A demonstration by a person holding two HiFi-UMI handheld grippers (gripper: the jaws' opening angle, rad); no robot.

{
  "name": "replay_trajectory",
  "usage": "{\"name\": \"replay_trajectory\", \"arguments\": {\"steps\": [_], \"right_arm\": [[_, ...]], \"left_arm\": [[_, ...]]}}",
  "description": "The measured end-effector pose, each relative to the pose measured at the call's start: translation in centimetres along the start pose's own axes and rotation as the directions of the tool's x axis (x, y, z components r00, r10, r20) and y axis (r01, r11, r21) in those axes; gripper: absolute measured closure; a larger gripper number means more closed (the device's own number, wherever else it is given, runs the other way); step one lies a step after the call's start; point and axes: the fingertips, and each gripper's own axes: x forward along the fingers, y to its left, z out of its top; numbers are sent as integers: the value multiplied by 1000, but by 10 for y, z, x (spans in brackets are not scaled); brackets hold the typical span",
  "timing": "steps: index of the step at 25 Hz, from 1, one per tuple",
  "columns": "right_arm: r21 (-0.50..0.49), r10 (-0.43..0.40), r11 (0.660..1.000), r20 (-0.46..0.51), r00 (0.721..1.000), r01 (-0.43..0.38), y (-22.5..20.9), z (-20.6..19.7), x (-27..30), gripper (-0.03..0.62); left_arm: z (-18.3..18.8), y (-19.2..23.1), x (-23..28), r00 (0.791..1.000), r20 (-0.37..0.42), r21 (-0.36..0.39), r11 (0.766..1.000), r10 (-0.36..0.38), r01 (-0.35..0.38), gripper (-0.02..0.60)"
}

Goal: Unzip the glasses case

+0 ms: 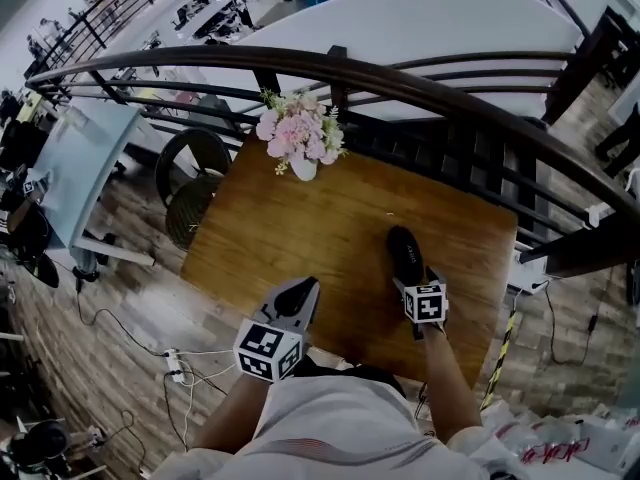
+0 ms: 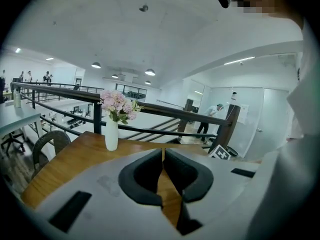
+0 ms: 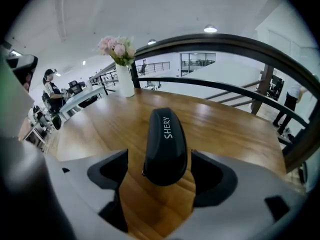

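Note:
A black zipped glasses case [image 1: 403, 248] with white lettering lies on the wooden table [image 1: 300, 228], right of the middle. In the right gripper view the case [image 3: 166, 139] points away from me, and its near end sits between the jaws. My right gripper [image 1: 413, 282] [image 3: 159, 159] stands open around that end, tilted down, with a gap on both sides of the case. My left gripper [image 1: 298, 296] [image 2: 162, 171] is shut and holds nothing. It hovers over the table's near edge, left of the case.
A white vase of pink flowers [image 1: 300, 140] [image 2: 112, 129] [image 3: 124, 79] stands at the table's far edge. A dark curved railing [image 1: 400, 78] runs behind the table. A round wicker chair [image 1: 195, 183] sits to the left, and cables [image 1: 170, 363] lie on the floor there.

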Motion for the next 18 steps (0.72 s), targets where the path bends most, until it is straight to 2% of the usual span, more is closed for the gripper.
{"name": "replay_trajectory", "arguments": {"steps": [5, 6, 8, 18], "right_arm": [[25, -21, 999, -27, 999, 22, -4, -11, 15, 162], [34, -23, 999, -18, 1000, 24, -5, -11, 14, 175], [28, -35, 999, -2, 999, 35, -3, -10, 13, 247], [-41, -37, 998, 129, 991, 43, 11, 7, -29, 263]], "left_arm": [[-8, 4, -17, 1000, 1, -15, 1000, 22, -22, 555], [-9, 4, -20, 1000, 2, -17, 1000, 27, -26, 555], [-10, 6, -26, 999, 5, -17, 999, 33, -32, 555], [-4, 4, -31, 999, 45, -19, 1000, 9, -8, 555]]}}
